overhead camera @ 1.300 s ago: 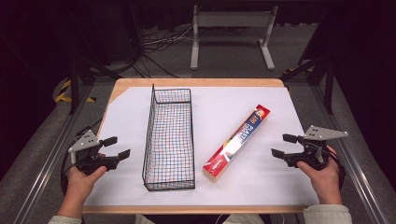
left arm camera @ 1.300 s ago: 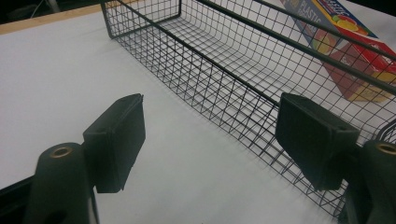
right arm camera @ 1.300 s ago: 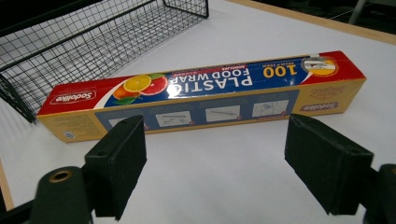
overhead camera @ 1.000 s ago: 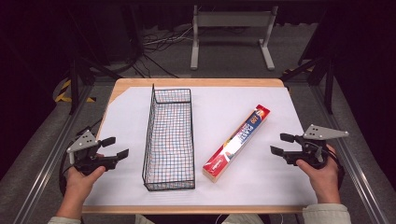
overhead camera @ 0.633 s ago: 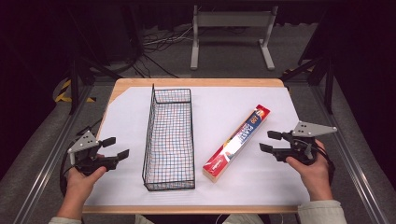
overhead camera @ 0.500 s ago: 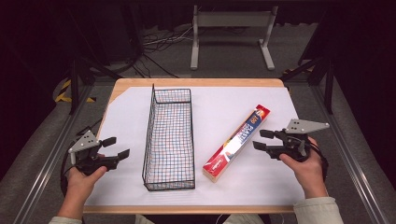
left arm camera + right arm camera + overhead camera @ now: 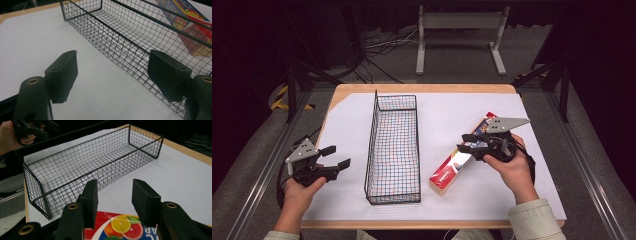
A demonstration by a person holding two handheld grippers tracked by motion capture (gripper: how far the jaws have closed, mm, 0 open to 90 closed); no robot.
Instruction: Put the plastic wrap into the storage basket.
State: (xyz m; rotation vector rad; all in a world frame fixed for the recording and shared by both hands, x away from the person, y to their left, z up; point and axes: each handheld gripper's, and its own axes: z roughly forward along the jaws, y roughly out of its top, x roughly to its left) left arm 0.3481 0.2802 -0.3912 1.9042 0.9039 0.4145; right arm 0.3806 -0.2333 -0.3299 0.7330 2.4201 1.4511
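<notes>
Closing in from the tabletop's edge, the right tool [image 7: 468, 143] hovers half-open, jaws narrowing, over the long red cardboard wrap box [image 7: 447, 171], needing descent to grip.

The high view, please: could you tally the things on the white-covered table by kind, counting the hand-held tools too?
Black wire mesh basket: 1
Long red cardboard box of plastic wrap: 1
Black two-jaw tools: 2, left tool and right tool
Total: 4

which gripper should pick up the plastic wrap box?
Right. The right gripper is over the box, its jaws just narrowing, nothing pinched yet. The left gripper sits beyond the wire basket.
</notes>
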